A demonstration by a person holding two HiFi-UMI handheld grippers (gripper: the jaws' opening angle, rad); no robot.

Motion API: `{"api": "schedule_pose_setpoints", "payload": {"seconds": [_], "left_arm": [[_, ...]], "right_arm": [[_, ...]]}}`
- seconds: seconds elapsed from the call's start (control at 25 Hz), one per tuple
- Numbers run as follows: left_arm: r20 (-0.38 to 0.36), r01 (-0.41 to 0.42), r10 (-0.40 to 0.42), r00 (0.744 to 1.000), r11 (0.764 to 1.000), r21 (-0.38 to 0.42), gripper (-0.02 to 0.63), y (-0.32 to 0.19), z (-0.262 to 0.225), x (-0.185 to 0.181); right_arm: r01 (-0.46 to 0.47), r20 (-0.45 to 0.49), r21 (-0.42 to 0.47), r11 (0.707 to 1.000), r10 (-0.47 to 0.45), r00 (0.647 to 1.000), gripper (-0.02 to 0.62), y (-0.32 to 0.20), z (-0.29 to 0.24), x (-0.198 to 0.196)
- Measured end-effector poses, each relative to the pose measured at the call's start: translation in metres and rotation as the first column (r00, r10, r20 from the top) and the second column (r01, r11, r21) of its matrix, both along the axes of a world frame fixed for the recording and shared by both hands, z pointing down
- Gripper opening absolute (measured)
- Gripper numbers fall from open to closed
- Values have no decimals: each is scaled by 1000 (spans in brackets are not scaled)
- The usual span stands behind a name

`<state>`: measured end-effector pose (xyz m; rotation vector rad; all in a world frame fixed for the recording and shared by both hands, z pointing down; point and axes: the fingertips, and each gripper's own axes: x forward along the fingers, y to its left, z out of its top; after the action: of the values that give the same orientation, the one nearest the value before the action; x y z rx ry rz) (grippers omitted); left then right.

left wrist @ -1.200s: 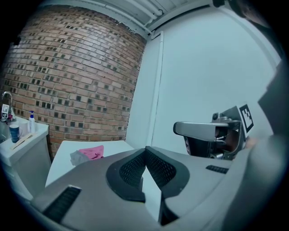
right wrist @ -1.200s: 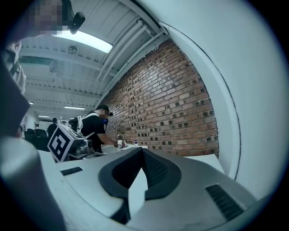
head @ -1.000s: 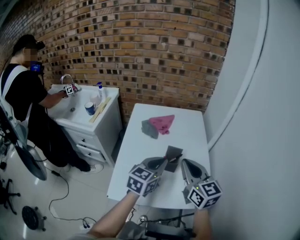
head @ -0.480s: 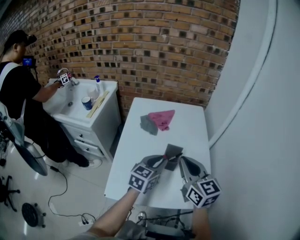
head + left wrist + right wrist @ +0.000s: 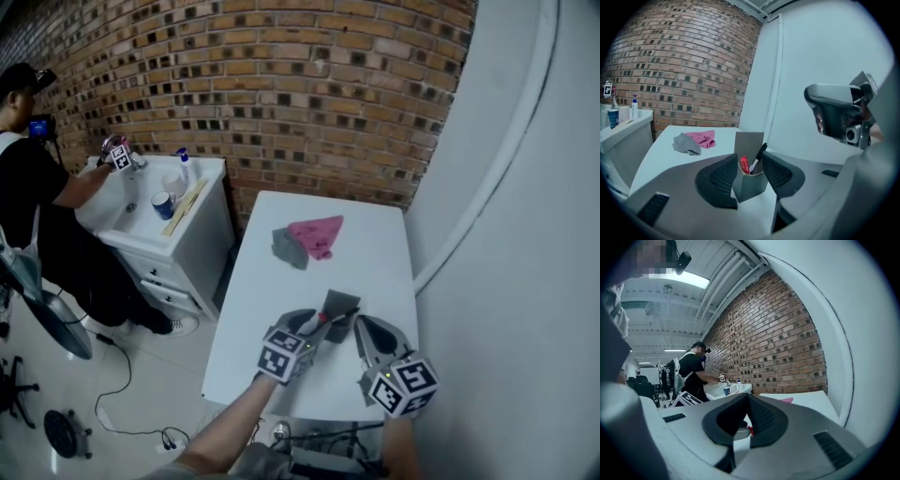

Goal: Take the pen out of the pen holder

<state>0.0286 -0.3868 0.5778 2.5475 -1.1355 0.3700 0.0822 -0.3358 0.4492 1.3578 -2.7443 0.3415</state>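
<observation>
The step in hand looks like bracing the holder before the pull. The left gripper [image 5: 749, 162] has its two dark ribbed jaws pressed against opposite sides of the grey angular pen holder [image 5: 750, 183], which stands on the white table [image 5: 272, 300] in the lower middle of the head view. Inside the holder stand a black pen with a white tip end [image 5: 759, 153], leaning to the right and rising above the rim, and a shorter red pen [image 5: 744, 165] to its left. Neither pen is gripped.

The right gripper [image 5: 747, 401] hangs just right of the holder in the head view, with its jaws drawn together at the tips and nothing between them. Only the holder's rim and a bit of red show beneath them, low in its own view.

The next move probably calls for the right jaws to part, come down over the black pen's exposed upper end, close on it and lift along its lean, while the left grip keeps the holder from tipping.

A pink cloth [image 5: 316, 234] and a grey cloth [image 5: 286, 249] lie well apart from the holder, toward the table's far end.
</observation>
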Motion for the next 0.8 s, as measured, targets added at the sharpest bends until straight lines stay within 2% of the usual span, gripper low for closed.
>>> {"api": "schedule_pose_setpoints", "payload": {"seconds": [0.36,0.68,0.8], "left_arm": [[16,27,-27,1000,999,-28,149,-15,14,0],[46,29,-28,999,999,-27,68,-17,18,1],[51,23,-22,998,1000,-21,61,-16,16,2]], "right_arm": [[-33,-4,-19,999,33,999,2,-8,6,14],[-27,-1,-24,999,27,1000,2,-13,12,18],[-25,2,-25,999,25,1000,2,-15,11,17]]}}
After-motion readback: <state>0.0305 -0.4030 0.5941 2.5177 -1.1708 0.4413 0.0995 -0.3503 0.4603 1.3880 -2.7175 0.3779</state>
